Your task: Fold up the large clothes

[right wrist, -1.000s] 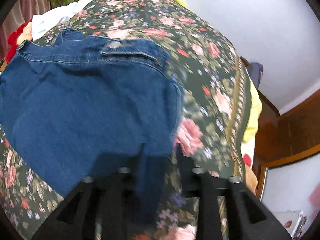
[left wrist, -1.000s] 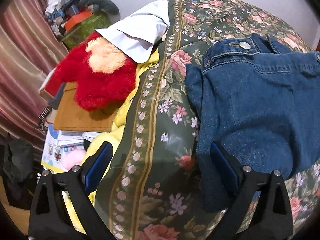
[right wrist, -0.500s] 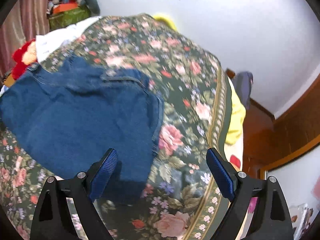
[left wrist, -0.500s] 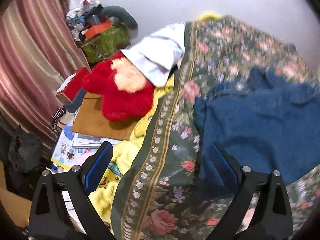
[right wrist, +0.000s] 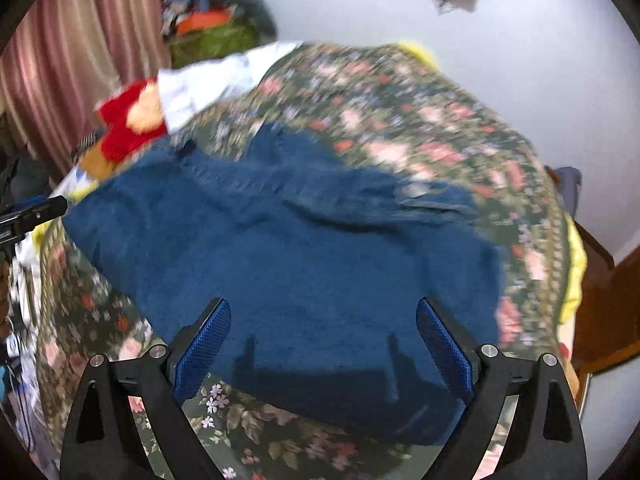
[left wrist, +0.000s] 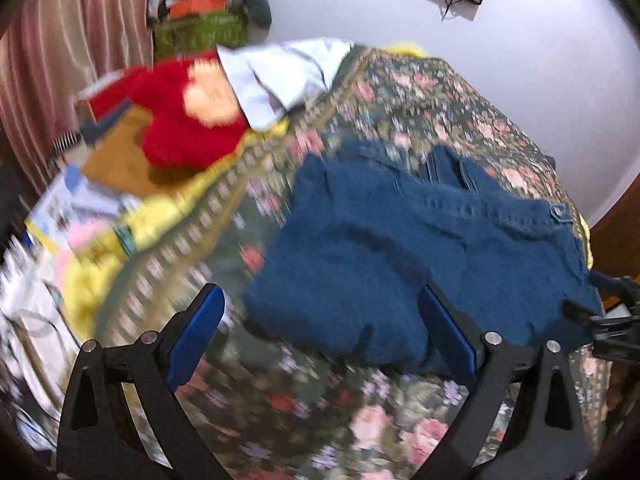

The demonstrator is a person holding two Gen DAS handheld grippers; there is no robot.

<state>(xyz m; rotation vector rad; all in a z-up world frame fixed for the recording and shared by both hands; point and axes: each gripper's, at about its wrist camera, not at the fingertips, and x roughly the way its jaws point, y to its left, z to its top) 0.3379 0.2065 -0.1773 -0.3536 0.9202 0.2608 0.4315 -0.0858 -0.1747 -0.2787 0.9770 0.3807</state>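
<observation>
A pair of blue denim jeans [left wrist: 420, 236] lies folded in a wide flat block on the floral bedspread [left wrist: 304, 396]. It also shows in the right wrist view [right wrist: 304, 264]. My left gripper [left wrist: 320, 336] is open and empty, raised above the near left edge of the jeans. My right gripper [right wrist: 322, 344] is open and empty, raised above the near edge of the jeans. The right gripper's tip shows at the right edge of the left wrist view [left wrist: 612, 320]. Both views are motion-blurred.
A red plush toy [left wrist: 188, 116] and a white cloth [left wrist: 280, 72] lie at the bed's far left corner. Boxes and papers [left wrist: 80, 208] are piled beside the bed on the left. A white wall [right wrist: 480, 40] is behind the bed. A curtain [left wrist: 60, 48] hangs at left.
The right gripper let go of the jeans and opened. Both grippers pulled back and up from the bed, so more of the room shows.
</observation>
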